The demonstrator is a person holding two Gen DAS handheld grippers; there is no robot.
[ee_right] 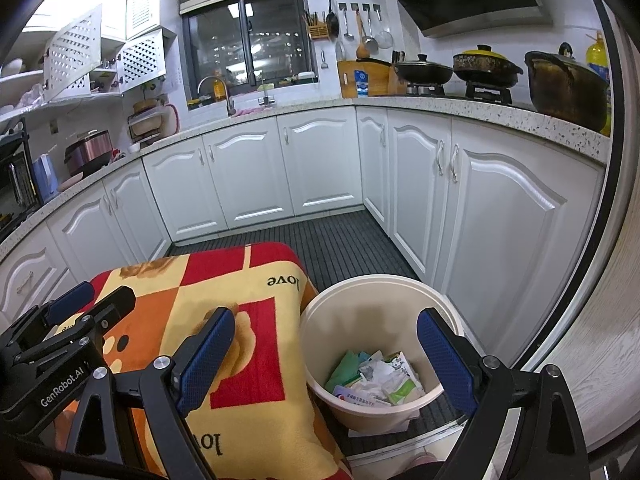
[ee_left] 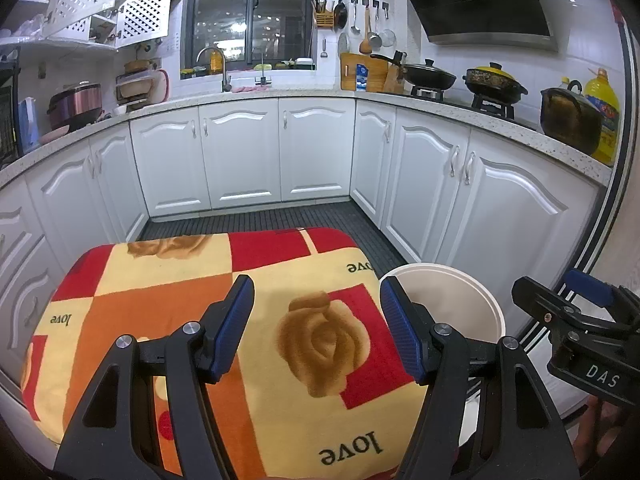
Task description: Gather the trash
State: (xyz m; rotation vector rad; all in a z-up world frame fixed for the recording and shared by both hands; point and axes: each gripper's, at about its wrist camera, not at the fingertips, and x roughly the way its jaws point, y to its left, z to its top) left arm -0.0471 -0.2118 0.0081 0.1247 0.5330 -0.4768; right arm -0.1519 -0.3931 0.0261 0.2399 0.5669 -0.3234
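Observation:
A cream plastic bin [ee_right: 320,344] stands on the dark floor right of a low table under a red, orange and yellow rose cloth [ee_left: 224,304]. Crumpled paper and wrappers [ee_right: 376,380] lie in the bin's bottom. My left gripper [ee_left: 316,320] is open and empty above the cloth, the bin's rim [ee_left: 480,292] just to its right. My right gripper [ee_right: 324,348] is open and empty above the bin's mouth. Each gripper shows in the other's view: the right one [ee_left: 576,312] at the right edge, the left one [ee_right: 80,312] at the left.
White cabinets [ee_left: 240,152] line three sides under a speckled counter [ee_left: 440,104]. Pots [ee_left: 496,80], a wok and an oil bottle [ee_left: 604,116] stand on the right counter, a sink tap [ee_left: 212,60] at the back. A dark slatted mat [ee_right: 340,248] covers the floor.

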